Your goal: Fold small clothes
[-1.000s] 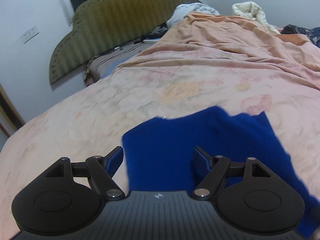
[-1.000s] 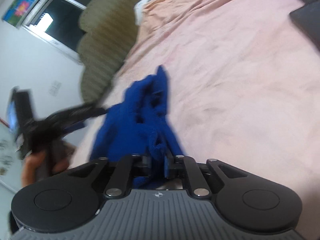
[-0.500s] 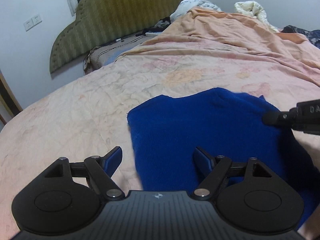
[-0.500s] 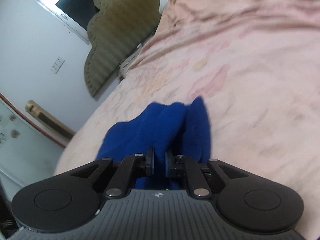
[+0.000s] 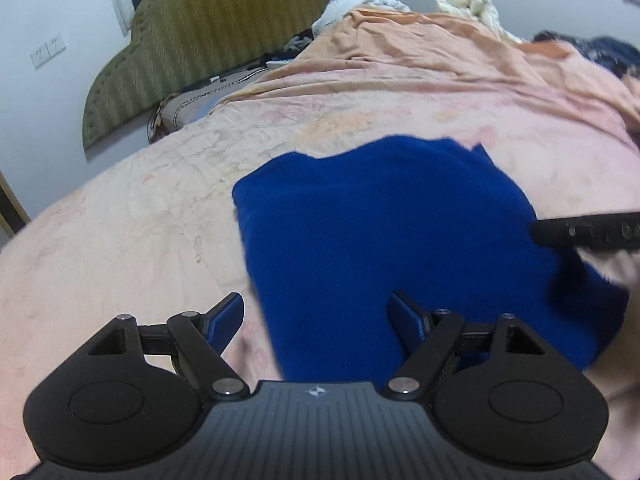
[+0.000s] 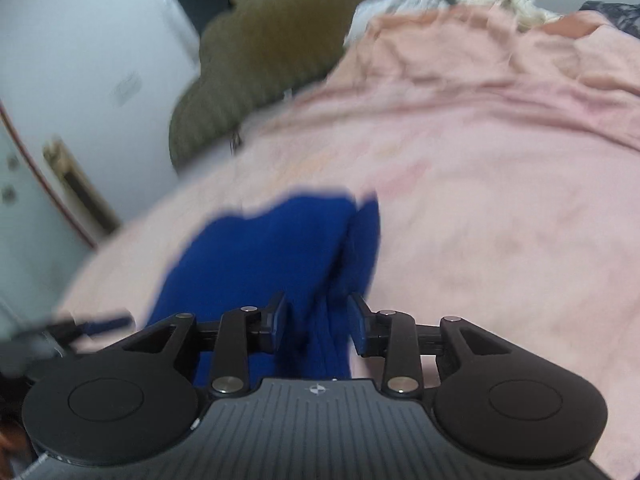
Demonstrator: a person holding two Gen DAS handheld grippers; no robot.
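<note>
Left wrist view: blue knit garment (image 5: 380, 240), fine ribbed texture, lies spread mostly flat across centre frame on a pink quilted bedspread (image 5: 140, 240) w/ faint floral print & wrinkles. Garment's far edge is wavy, w/ a small notch at upper right; left edge runs roughly straight down toward the camera. Olive ribbed headboard (image 5: 208, 36), scalloped outline, upper left against a white wall; two wall sockets (image 5: 48, 52) at far left. Rumpled white & cream bedding (image 5: 468, 4) piled at top centre-right. Left gripper (image 5: 318, 316) at bottom: black plastic arms, blue-padded fingers spread wide, nothing between them. Left finger sits over bare bedspread, right finger over the garment; contact w/ cloth can't be told. Right gripper (image 5: 536, 234) enters at right edge as a dark blurred bar whose tip reaches the garment's right side.

Right wrist view: blurred overall. Same garment (image 6: 272, 248) runs from centre frame down to the bottom, w/ a raised fold ridge along its right side. Right gripper (image 6: 318, 322) fingers are partly parted, a bunched ridge of blue fabric standing in the gap; pads look just clear of the cloth, so released, not pinching. Pink bedspread (image 6: 480, 200) fills the right; olive headboard (image 6: 272, 56) top centre. Left gripper (image 6: 80, 326) shows as a dark smear at lower left edge.
</note>
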